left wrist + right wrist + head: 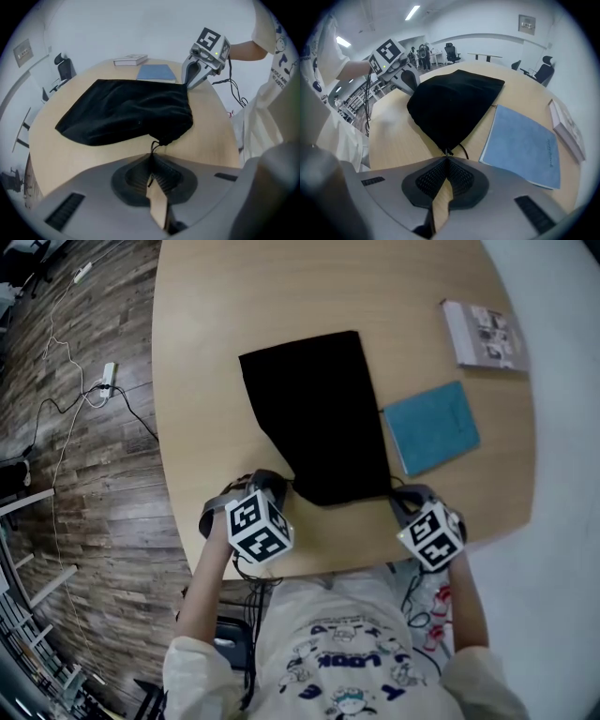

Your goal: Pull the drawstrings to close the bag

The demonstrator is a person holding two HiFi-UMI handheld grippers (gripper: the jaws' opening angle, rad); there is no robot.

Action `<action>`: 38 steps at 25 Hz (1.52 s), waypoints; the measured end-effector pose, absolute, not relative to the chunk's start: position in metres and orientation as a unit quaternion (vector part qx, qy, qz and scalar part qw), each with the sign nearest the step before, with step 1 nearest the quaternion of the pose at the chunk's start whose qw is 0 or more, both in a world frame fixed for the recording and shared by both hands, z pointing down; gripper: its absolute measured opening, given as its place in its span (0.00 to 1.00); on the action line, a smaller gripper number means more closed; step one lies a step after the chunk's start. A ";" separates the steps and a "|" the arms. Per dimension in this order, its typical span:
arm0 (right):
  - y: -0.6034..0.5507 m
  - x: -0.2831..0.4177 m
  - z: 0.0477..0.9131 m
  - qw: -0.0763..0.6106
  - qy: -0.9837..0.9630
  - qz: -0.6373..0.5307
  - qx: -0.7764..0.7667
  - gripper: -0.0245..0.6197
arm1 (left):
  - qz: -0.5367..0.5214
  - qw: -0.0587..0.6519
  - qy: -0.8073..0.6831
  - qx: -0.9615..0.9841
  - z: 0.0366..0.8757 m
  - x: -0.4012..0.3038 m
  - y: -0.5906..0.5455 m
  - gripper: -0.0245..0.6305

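Two cords leave the black bag [319, 418] at its near end, which lies on the table [216, 334] close to the person. The left gripper [270, 486] is clamped on the left drawstring [154, 147] and the right gripper [405, 499] on the right drawstring [450, 152]. The bag's long axis runs away between them, so cinching likely means pulling each cord outward to its own side.
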State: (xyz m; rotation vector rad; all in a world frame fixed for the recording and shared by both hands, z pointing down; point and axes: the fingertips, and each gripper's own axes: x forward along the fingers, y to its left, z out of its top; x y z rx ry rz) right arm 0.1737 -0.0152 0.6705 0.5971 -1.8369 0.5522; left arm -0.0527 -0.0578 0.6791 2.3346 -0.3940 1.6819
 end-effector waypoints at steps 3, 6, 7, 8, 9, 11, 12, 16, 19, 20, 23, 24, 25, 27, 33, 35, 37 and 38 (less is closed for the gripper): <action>-0.026 0.179 0.660 0.529 -0.767 0.225 0.287 0.05 | 0.570 0.138 -0.188 0.788 0.674 -0.062 -0.062 0.05; -0.041 0.181 0.644 0.516 -0.759 0.211 0.335 0.05 | 0.543 0.180 -0.241 0.784 0.662 -0.068 -0.064 0.05; -0.047 0.183 0.638 0.512 -0.755 0.206 0.354 0.05 | 0.533 0.193 -0.263 0.781 0.658 -0.071 -0.066 0.05; -0.053 0.185 0.631 0.507 -0.751 0.200 0.373 0.05 | 0.523 0.207 -0.287 0.775 0.653 -0.074 -0.068 0.05; -0.059 0.187 0.624 0.503 -0.746 0.195 0.392 0.05 | 0.512 0.221 -0.311 0.769 0.648 -0.076 -0.071 0.05; -0.071 0.191 0.611 0.491 -0.735 0.186 0.429 0.05 | 0.485 0.251 -0.356 0.758 0.637 -0.080 -0.078 0.05; -0.077 0.192 0.604 0.485 -0.730 0.182 0.447 0.05 | 0.471 0.264 -0.377 0.753 0.631 -0.082 -0.083 0.05; -0.104 0.197 0.576 0.451 -0.709 0.178 0.511 0.05 | 0.436 0.279 -0.460 0.722 0.605 -0.096 -0.107 0.05; -0.124 0.202 0.554 0.416 -0.690 0.181 0.564 0.05 | 0.422 0.270 -0.511 0.699 0.584 -0.109 -0.121 0.05; -0.130 0.203 0.545 0.403 -0.682 0.182 0.583 0.05 | 0.413 0.272 -0.525 0.693 0.577 -0.111 -0.124 0.05; -0.148 0.209 0.522 0.365 -0.655 0.176 0.638 0.05 | 0.376 0.282 -0.560 0.683 0.556 -0.115 -0.134 0.05; -0.153 0.213 0.515 0.355 -0.644 0.172 0.656 0.05 | 0.366 0.283 -0.570 0.679 0.549 -0.117 -0.137 0.05; -0.156 0.215 0.508 0.347 -0.632 0.168 0.672 0.05 | 0.358 0.282 -0.579 0.676 0.542 -0.119 -0.139 0.05; -0.162 0.221 0.495 0.335 -0.611 0.156 0.701 0.05 | 0.348 0.275 -0.599 0.667 0.529 -0.127 -0.144 0.05; -0.169 0.244 0.472 0.287 -0.566 0.144 0.759 0.05 | 0.307 0.270 -0.650 0.641 0.503 -0.145 -0.153 0.05; -0.170 0.249 0.468 0.274 -0.560 0.144 0.769 0.05 | 0.305 0.265 -0.661 0.632 0.500 -0.152 -0.153 0.05; -0.170 0.255 0.464 0.267 -0.552 0.142 0.777 0.05 | 0.305 0.260 -0.671 0.624 0.498 -0.158 -0.152 0.05; -0.169 0.258 0.461 0.263 -0.549 0.142 0.780 0.05 | 0.305 0.256 -0.676 0.620 0.497 -0.161 -0.152 0.05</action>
